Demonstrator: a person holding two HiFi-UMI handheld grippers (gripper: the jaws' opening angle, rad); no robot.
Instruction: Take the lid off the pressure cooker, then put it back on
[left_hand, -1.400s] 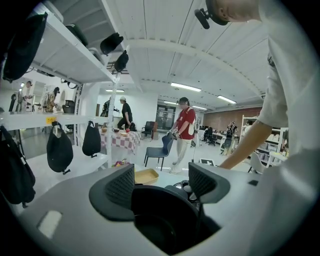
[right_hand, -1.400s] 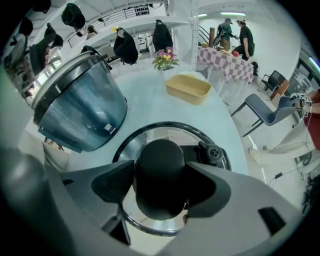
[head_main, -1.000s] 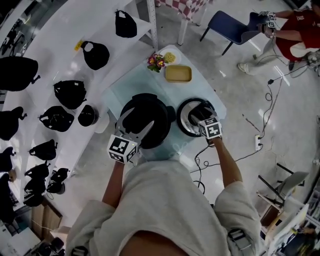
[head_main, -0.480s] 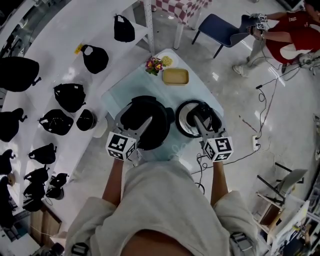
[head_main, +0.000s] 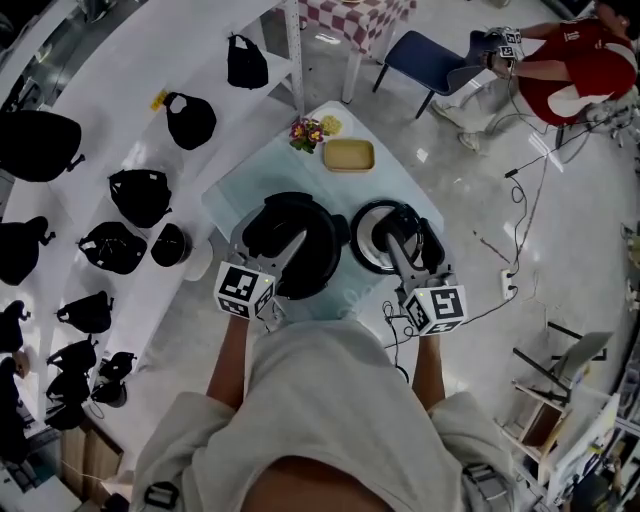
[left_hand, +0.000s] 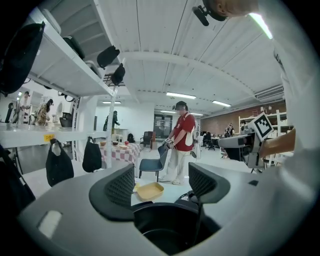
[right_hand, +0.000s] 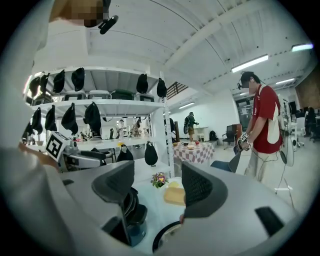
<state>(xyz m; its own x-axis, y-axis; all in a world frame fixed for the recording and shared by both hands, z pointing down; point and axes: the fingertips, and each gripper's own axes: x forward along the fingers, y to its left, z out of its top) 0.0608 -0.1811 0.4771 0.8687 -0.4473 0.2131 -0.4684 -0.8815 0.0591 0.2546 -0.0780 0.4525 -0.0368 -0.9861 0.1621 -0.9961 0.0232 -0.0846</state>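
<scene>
Black pressure cooker (head_main: 312, 215) is seen uncovered below the left gripper (head_main: 272, 250), its lid (head_main: 366, 243) set beside it below the right gripper (head_main: 405, 245), both pairs of jaws spread and empty.

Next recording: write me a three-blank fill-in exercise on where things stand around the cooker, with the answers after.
1. From the person's side, the lid lies on the table to the ____ of the pressure cooker.
2. The jaws of the left gripper and of the right gripper both stand ____, with nothing held.
3. Beyond the cooker, beside the flowers, sits a ____ tray.

Missing words: right; open; yellow.
</scene>
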